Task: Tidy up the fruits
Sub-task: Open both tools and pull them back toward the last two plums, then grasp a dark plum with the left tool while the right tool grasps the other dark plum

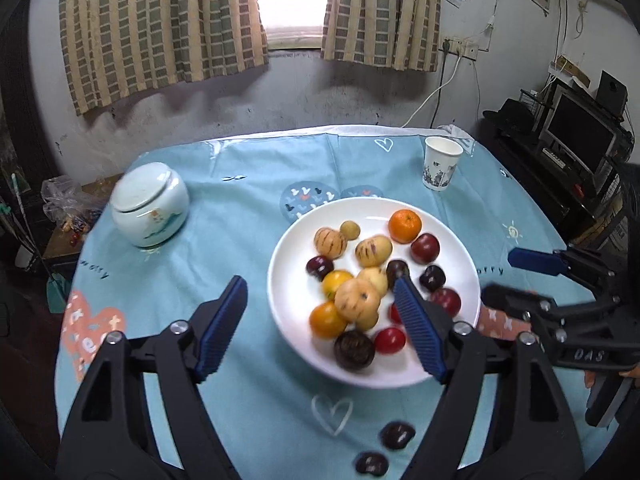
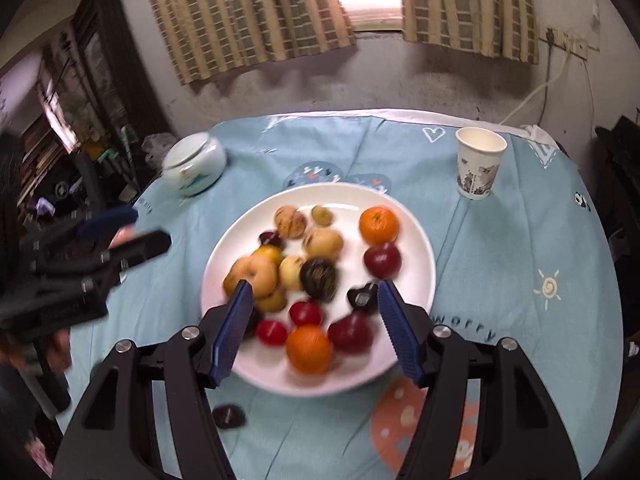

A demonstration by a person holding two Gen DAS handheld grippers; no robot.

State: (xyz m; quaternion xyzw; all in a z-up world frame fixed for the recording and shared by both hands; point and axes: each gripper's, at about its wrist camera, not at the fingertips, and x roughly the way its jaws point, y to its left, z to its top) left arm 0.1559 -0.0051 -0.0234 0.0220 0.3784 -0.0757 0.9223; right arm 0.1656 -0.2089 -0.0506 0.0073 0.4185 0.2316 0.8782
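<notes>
1. Both tongs, left (image 1: 320,320) and right (image 2: 312,328), hung spread wide and empty over the table (image 1: 200,216).
2. One white plate (image 1: 288,248) held the fruit heaped; the jar (image 1: 149,204) and cup (image 1: 441,168) stood apart.
3. Two oranges (image 1: 405,225), probably firm, would suit a pinch across the middle.
4. Red plums (image 1: 425,249), about four, looked smooth and likely slippery.
5. Two small dark fruits (image 1: 397,434) lay off the plate on the cloth; being light, they would probably roll, so close gently from both sides.
</notes>
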